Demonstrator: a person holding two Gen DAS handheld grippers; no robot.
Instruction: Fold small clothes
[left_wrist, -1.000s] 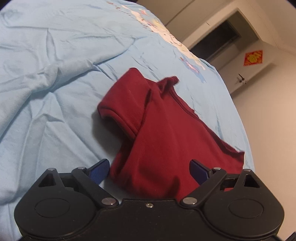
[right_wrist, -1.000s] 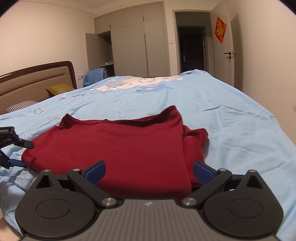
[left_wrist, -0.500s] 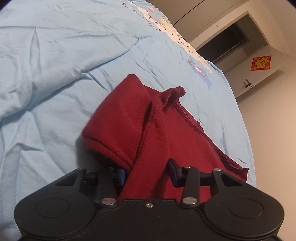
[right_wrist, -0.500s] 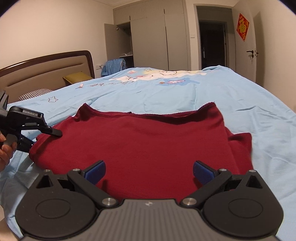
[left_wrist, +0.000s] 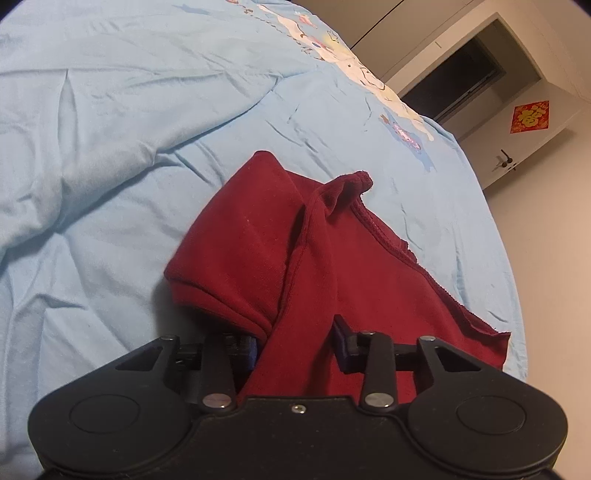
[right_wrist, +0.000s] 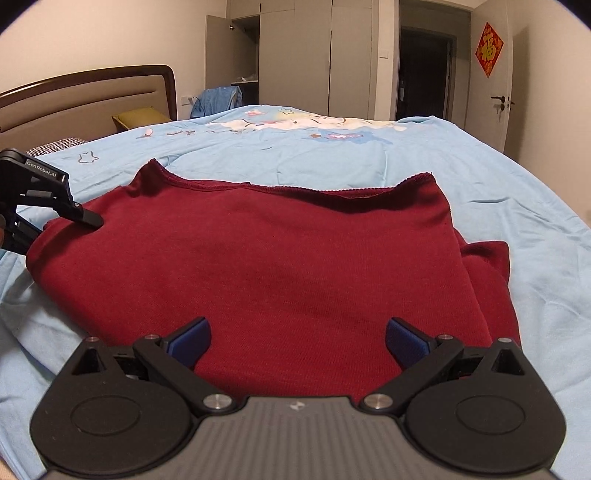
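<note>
A dark red garment (right_wrist: 295, 266) lies spread on the light blue bed cover (right_wrist: 480, 192), filling the middle of the right wrist view. Its stitched neckline edge runs along the far side toward twelve o'clock, and a folded sleeve sticks out at about three o'clock.

The left tongs (left_wrist: 297, 341) are closing on the garment's edge near the other sleeve; a raised fold of red cloth sits between the blue pads (left_wrist: 341, 345), and the pads look to be touching it on both sides. In the right wrist view the same left tongs come in from nine o'clock, their black upper finger lying on top of the cloth at the garment's left corner.

The right tongs (right_wrist: 295, 341) stand wide apart just over the near part of the garment at six o'clock, with red cloth showing in the gap and neither pad pressing on it.

Toward twelve o'clock stand a headboard (right_wrist: 85, 99) and wardrobe doors (right_wrist: 314, 55)
</note>
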